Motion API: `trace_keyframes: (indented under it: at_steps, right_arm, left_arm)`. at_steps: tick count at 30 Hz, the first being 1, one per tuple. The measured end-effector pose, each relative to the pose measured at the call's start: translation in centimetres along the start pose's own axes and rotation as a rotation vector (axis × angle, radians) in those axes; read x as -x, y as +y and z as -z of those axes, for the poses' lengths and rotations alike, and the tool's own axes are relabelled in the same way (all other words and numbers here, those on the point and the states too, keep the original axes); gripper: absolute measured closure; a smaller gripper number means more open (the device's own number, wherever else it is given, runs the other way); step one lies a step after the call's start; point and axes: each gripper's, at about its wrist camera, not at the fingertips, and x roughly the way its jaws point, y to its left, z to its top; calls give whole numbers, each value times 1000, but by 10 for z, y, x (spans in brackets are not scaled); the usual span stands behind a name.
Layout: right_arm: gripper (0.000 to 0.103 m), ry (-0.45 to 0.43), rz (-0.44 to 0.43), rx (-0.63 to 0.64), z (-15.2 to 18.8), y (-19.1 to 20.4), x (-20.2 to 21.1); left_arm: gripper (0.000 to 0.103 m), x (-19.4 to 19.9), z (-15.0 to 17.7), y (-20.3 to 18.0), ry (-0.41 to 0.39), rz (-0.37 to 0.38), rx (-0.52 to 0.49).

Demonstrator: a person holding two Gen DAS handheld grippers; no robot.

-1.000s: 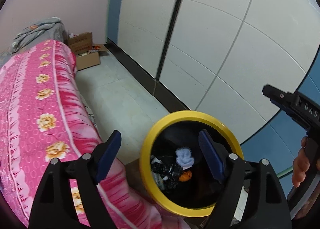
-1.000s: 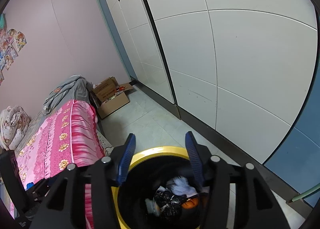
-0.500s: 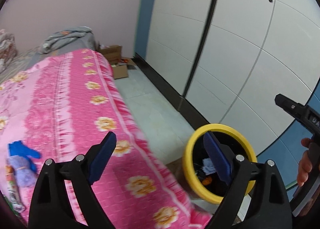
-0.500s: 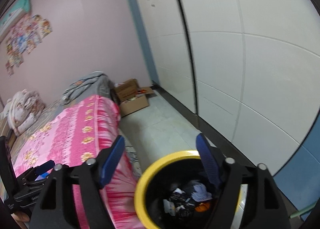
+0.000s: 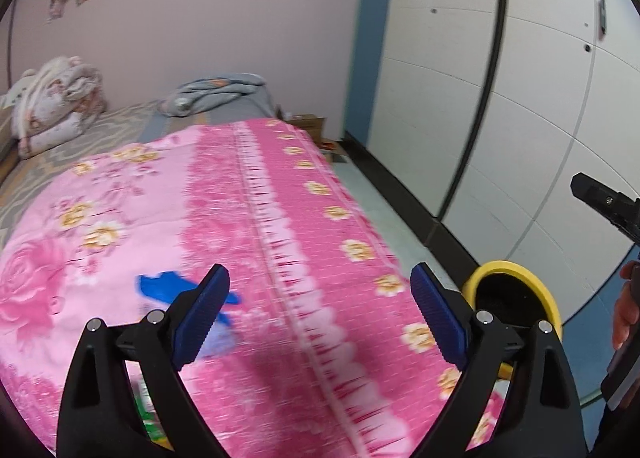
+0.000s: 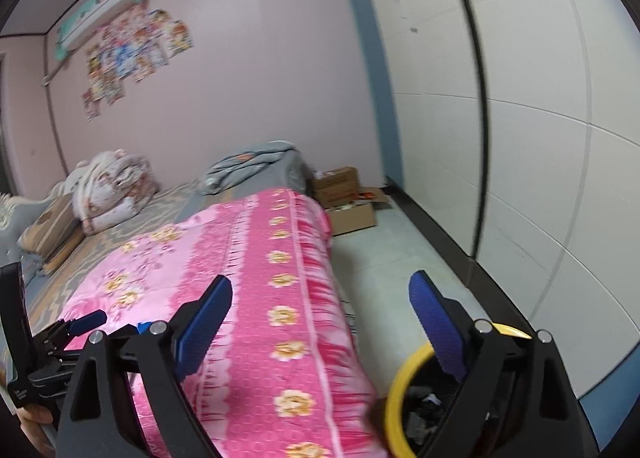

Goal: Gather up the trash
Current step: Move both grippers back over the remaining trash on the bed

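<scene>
My left gripper [image 5: 320,314] hangs over the pink flowered blanket [image 5: 280,225]; its jaws are opening and nothing is between them. A blue scrap [image 5: 160,285] lies on the blanket, partly hidden by the left finger, with a pale purple piece under it. Something green [image 5: 147,410] shows low between the finger arms. The yellow-rimmed black bin [image 5: 520,270] stands on the floor at the right. My right gripper [image 6: 320,322] is over the bed's edge, its jaws opening and empty. The bin [image 6: 404,386] with dark trash inside is at its lower right.
White wardrobe doors [image 6: 540,137] run along the right wall beside a narrow strip of tiled floor [image 6: 384,258]. An open cardboard box [image 6: 348,201] sits at the far end. Folded bedding [image 6: 112,185] and a grey quilt [image 5: 216,93] lie at the bed's head.
Both views have swung from the bin over to the bed, and the bin has slid to the lower right. Both grippers' jaws have spread wider. The blue scrap has come into view.
</scene>
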Motion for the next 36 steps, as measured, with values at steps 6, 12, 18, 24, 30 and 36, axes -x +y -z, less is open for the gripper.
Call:
trace_keyframes:
  at_steps: [6, 12, 18, 24, 30, 36]
  right_arm:
    - [16, 24, -90, 65, 1, 51, -10]
    - [16, 62, -177, 110, 8, 93, -27]
    - [16, 138, -267, 149, 23, 130, -56]
    - [16, 228, -334, 210, 48, 167, -88]
    - [16, 331, -361, 265, 76, 196, -127]
    - [22, 392, -355, 318, 98, 215, -150]
  left_arm:
    - [15, 23, 11, 54, -3, -81, 59]
    - [15, 37, 32, 101, 11, -159, 118]
    - [15, 40, 57, 133, 40, -208, 161]
    - [15, 35, 92, 161, 85, -238, 213]
    - [15, 26, 118, 175, 123, -244, 237]
    - [15, 11, 134, 181, 158, -231, 261]
